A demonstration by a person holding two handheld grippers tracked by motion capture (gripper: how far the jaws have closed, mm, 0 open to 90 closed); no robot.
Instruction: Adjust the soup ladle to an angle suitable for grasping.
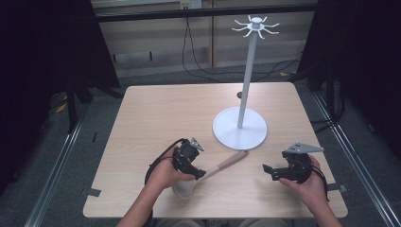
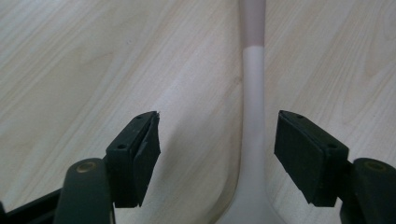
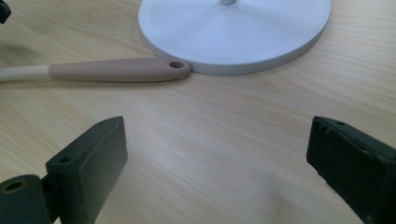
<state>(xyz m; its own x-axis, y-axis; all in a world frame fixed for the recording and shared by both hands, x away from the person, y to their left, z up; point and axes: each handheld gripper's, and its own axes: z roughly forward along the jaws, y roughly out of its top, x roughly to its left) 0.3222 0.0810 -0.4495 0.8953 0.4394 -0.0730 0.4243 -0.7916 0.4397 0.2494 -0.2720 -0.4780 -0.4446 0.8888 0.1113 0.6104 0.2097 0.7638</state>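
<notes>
The desk [image 1: 156, 113] carries a white hook stand [image 1: 239, 128] whose round base sits toward the right half, between centre and near edge. From the rim of that base a long spoon-like utensil [image 1: 222, 166] runs diagonally back toward the near-left: pinkish grip with a hanging hole [image 3: 176, 65] touching the base, pale neck, then a white head close to the near edge.

The left gripper [image 1: 196, 172] hangs over the neck, just above the head. In the left gripper view the neck [image 2: 253, 116] runs straight away between the jaws, nearer the right-hand pad [image 2: 299, 154]; the pads stand partly apart and touch nothing, so the claw holds nothing yet. The long axis crosses the jaw line squarely, good for a pinch.

The right gripper [image 1: 267, 171] rests near the near-right corner, wide and empty, pointing at the grip end, clearly farther off.
</notes>
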